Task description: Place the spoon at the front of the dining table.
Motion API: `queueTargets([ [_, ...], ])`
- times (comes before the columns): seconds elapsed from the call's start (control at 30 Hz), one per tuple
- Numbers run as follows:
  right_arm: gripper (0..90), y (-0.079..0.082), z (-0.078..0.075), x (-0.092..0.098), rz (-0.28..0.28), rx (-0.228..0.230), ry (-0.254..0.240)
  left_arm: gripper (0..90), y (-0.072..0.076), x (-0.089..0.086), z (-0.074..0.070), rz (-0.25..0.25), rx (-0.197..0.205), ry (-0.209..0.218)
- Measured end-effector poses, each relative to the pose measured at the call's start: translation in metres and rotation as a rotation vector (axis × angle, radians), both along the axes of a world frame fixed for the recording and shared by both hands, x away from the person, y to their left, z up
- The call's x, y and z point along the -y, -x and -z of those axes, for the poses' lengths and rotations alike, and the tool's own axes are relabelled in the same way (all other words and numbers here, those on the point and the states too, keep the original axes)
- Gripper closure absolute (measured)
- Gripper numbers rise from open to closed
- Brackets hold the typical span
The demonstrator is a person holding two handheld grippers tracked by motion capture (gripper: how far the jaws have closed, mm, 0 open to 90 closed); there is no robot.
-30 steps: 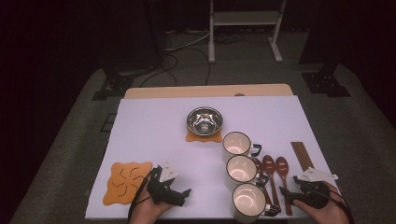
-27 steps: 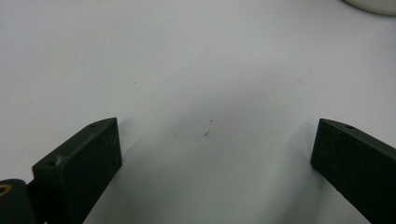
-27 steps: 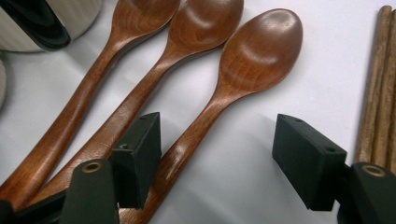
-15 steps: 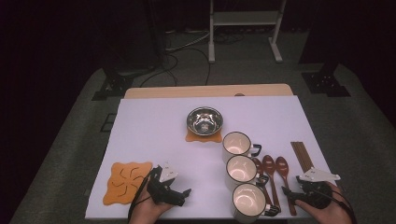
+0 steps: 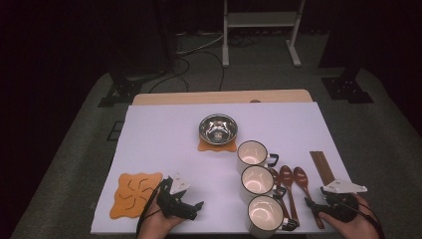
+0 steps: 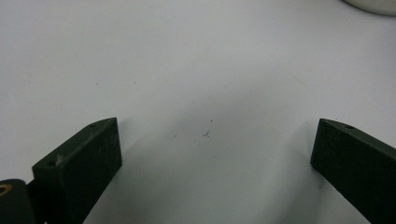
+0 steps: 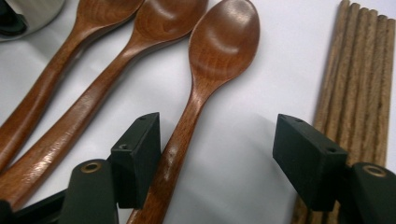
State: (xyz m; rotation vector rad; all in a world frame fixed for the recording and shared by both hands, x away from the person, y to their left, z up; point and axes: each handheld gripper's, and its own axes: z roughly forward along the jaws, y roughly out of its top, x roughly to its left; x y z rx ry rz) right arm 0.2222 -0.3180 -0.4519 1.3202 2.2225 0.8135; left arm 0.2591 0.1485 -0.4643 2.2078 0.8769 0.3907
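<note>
Your right gripper [image 7: 217, 154] stands open astride the handle of the rightmost wooden spoon [image 7: 205, 88], which lies beside the chopsticks [image 7: 359, 93]. Your left gripper [image 6: 212, 154], jaws apart, rests over bare table [image 6: 187, 56].

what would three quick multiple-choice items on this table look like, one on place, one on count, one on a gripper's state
1. The steel bowl sits on: A an orange mat, B a mug, C the floor.
2. Wooden spoons: A one, B three, C five.
3. The right gripper is: A shut on a mug, B shut on the chopsticks, C open over a spoon handle.

A: orange mat edges show under the bowl.
B: three bowls lie side by side.
C: jaws stand apart, handle between them.
</note>
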Motion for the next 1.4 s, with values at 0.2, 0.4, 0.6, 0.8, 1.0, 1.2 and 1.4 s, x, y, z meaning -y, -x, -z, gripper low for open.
queueTargets([
  [0.2, 31.1, -0.0004, 0.0, 0.0017, 0.002, 0.006, 0.007, 0.7, 0.0, 0.0, 0.0, 0.0, 0.0, 0.0],
  [0.4, 31.2, -0.0006, -0.0002, 0.0047, 0.014, 0.007, 0.009, 0.7, 0.0, 0.0, 0.0, 0.0, 0.0, 0.0],
  [0.6, 31.5, -0.0009, -0.0004, 0.0067, 0.018, 0.011, 0.015, 0.7, 0.0, 0.0, 0.0, 0.0, -0.001, 0.0],
  [0.8, 32.0, -0.001, -0.0006, 0.0076, 0.02, 0.013, 0.019, 0.7, 0.0, 0.0, 0.0, 0.0, 0.0, 0.0],
  [1.0, 32.5, -0.0011, -0.0009, 0.0085, 0.025, 0.016, 0.024, 0.7, 0.0, 0.0, 0.0, 0.0, 0.0, 0.0],
  [1.2, 33.2, -0.0011, -0.0012, 0.0096, 0.032, 0.019, 0.03, 0.7, 0.0, 0.0, 0.0, 0.0, 0.0, 0.0],
  [1.4, 35.1, -0.0011, -0.0033, 0.0102, 0.03, 0.042, -0.002, 0.7, 0.0, 0.0, 0.0, 0.0, 0.0, 0.0],
])
